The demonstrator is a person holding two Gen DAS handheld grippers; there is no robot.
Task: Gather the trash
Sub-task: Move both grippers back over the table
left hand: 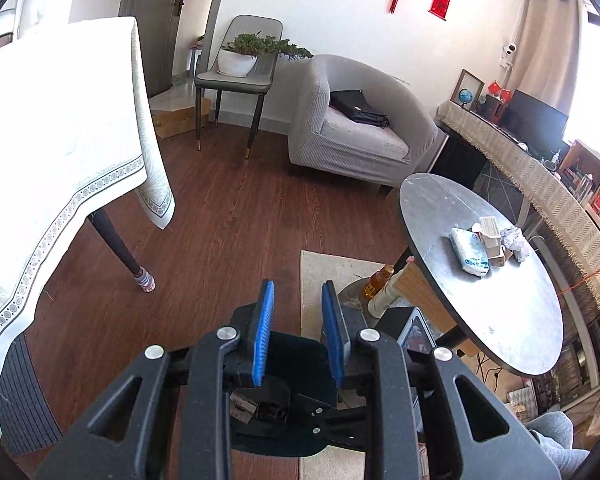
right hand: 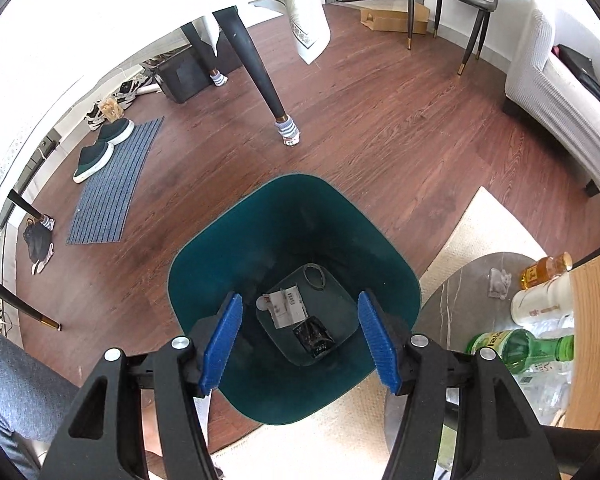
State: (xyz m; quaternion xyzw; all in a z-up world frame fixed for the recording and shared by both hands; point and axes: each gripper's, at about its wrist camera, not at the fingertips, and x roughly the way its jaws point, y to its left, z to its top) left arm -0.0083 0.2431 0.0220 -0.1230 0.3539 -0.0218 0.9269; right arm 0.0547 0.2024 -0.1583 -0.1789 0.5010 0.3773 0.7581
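The right gripper (right hand: 300, 340) is held over the green bin (right hand: 220, 240), pointed down into it; its blue pads (right hand: 222, 344) are spread wide w/ nothing between them. At the bottom of the bin a white paper slip (right hand: 286, 306), a black wrapper (right hand: 314, 336) and a dark ring (right hand: 314, 274) are seen. The bin is set on the wood floor (right hand: 380, 128), its near edge on a cream rug (right hand: 480, 224). To the right, a green bottle (right hand: 520, 348), an amber bottle (right hand: 546, 268) and a white bottle (right hand: 540, 300) are seen on a low grey shelf (right hand: 460, 292).

The left gripper (left hand: 298, 332) is held higher, angled down; a narrow gap is left between its pads (left hand: 262, 332) and nothing is gripped. Part of the bin (left hand: 300, 360) is seen behind and below them. To the right, on a round grey table (left hand: 500, 320), more trash is left: a crumpled paper ball (left hand: 514, 240), a small cardboard box (left hand: 490, 232) and a tissue pack (left hand: 470, 250), all bunched together. Further out, a grey armchair (left hand: 360, 120) w/ a black bag (left hand: 358, 108) on its seat is seen, plus a chair (left hand: 236, 80) bearing a potted plant (left hand: 244, 54). A cloth-covered table (left hand: 60, 120) is seen at left
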